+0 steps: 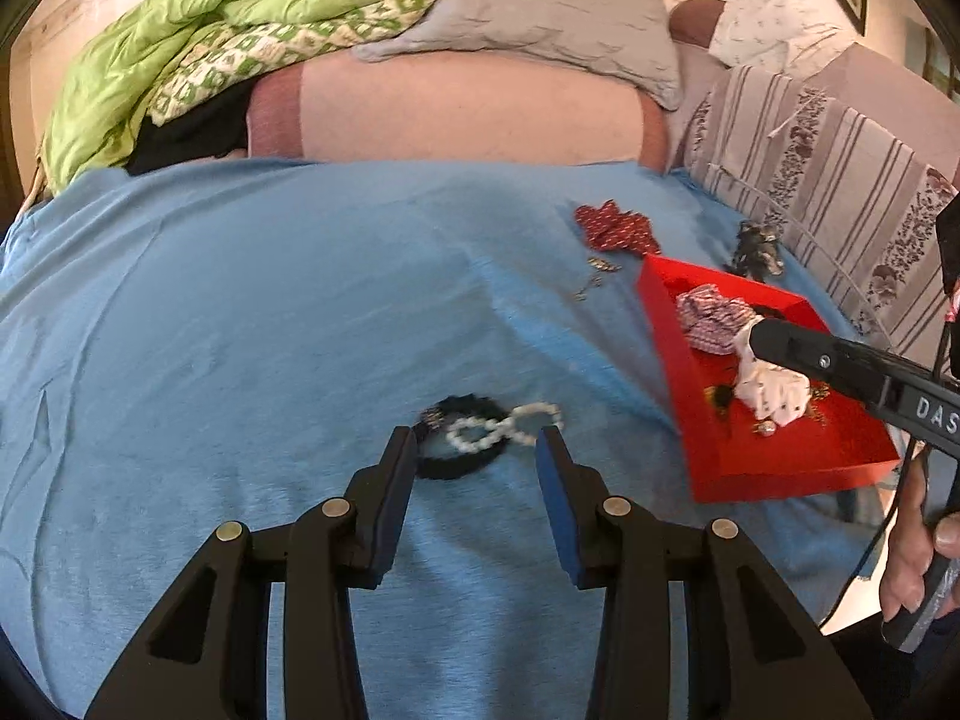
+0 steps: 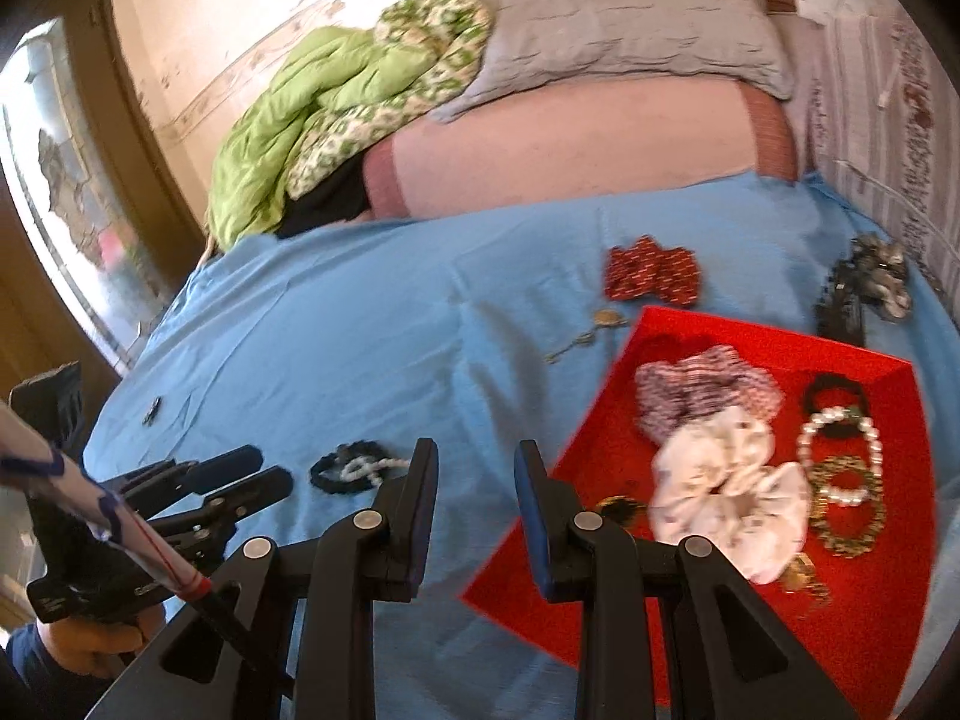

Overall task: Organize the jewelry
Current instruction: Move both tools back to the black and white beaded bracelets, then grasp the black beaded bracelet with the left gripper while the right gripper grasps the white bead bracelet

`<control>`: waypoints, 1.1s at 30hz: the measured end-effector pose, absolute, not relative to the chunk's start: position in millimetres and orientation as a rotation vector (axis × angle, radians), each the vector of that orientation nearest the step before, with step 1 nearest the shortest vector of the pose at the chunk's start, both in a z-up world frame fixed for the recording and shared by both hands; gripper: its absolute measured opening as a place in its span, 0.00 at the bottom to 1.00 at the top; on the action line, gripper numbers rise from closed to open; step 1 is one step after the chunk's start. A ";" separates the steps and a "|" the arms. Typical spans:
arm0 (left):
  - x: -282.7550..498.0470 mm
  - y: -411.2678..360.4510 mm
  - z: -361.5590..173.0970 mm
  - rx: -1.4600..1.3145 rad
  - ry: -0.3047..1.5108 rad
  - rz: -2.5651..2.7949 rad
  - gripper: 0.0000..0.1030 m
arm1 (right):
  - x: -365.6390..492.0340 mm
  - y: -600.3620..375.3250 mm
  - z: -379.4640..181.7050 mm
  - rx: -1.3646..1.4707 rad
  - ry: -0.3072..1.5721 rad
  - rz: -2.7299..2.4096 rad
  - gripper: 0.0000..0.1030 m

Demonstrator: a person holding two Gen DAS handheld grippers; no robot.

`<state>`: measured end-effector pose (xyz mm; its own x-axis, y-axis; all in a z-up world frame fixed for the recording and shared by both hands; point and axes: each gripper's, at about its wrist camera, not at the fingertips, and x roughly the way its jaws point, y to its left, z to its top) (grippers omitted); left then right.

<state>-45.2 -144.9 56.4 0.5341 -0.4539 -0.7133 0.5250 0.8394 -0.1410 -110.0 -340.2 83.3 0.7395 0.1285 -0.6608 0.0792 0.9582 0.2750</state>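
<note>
Both grippers, left [image 1: 477,441] and right [image 2: 477,456], hold jaws partly open, empty; right body reads perhaps "DAS".

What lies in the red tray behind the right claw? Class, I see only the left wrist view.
Observer: A pearl bracelet lies beside the white scrunchie in the red tray.
Operator: Is the right claw carrying anything?
Observer: No, the right claw is empty, jaws apart.
Operator: Anything loose that I miss?
Observer: A small dark item lies on the blue sheet beyond the left claw.
</note>
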 end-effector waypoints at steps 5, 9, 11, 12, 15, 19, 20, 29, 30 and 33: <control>-36.5 -134.2 48.2 0.078 0.841 -0.569 0.39 | -95.6 -322.1 74.2 0.297 0.782 0.066 0.27; -31.0 -130.6 43.9 0.084 0.848 -0.565 0.39 | -83.1 -312.0 66.0 0.316 0.820 0.084 0.27; -26.0 -127.9 41.0 0.076 0.857 -0.563 0.39 | -77.6 -308.0 61.9 0.310 0.841 0.082 0.27; -22.8 -126.3 40.0 0.068 0.863 -0.563 0.39 | -75.7 -308.1 60.3 0.312 0.850 0.082 0.27; -9.6 -122.4 37.3 0.034 0.884 -0.556 0.39 | -68.3 -309.5 54.5 0.332 0.884 0.080 0.28; 5.4 -124.1 29.5 -0.008 0.936 -0.577 0.39 | -55.9 -310.1 44.6 0.370 0.924 0.070 0.27; 7.1 -126.0 27.6 -0.008 0.946 -0.580 0.39 | -52.2 -308.7 41.9 0.367 0.934 0.063 0.27; 16.7 -121.1 20.1 0.035 0.970 -0.559 0.39 | -26.4 -286.4 19.6 0.301 1.027 0.005 0.27; 16.9 -118.4 21.0 0.034 0.965 -0.552 0.39 | -23.1 -285.3 15.8 0.295 1.041 -0.012 0.27; 18.7 -109.6 23.1 0.023 0.958 -0.540 0.39 | -13.2 -282.6 5.1 0.287 1.074 -0.026 0.28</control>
